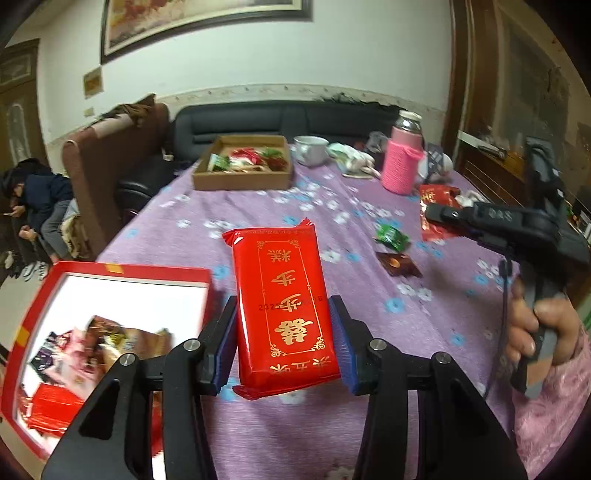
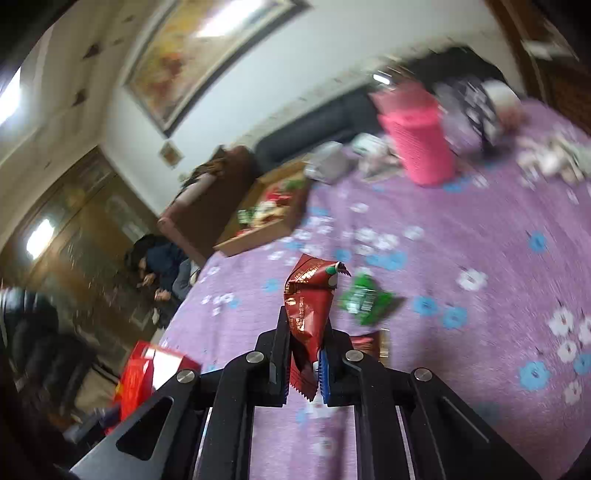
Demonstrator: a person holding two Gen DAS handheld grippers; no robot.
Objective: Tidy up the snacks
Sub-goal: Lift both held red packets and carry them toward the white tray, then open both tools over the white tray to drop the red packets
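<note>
- Right now the left hand-held gripper (image 1: 283, 345), low in the left wrist frame, is clamped on a long red packet (image 1: 284, 314), its blue pads pressing the packet's two long sides near the bottom end.
- The packet's long axis runs away from the camera, up the frame, clear of the worktop (image 1: 369, 314).
- A red box (image 1: 37, 314) with snacks inside lies just left of this gripper at the lower left, the nearer of the two containers; a brown cardboard tray (image 1: 242, 179) of snacks sits well apart at the upper centre.
- The right hand-held gripper (image 2: 304, 365), at lower centre of its own blurred frame, is clenched on a small dark-red wrapper (image 2: 310, 310) standing upright between its jaws.
- A green wrapper (image 2: 364, 297) lies loose on the purple flowered cloth, just right of that gripper.
- Judging by the layout, the left hand's drop looks shortest, sideways into the red box.
- Behind the worktop: a pink-sleeved flask (image 1: 402, 162), a dark sofa (image 1: 280, 118) and a framed painting (image 1: 207, 22).
</note>
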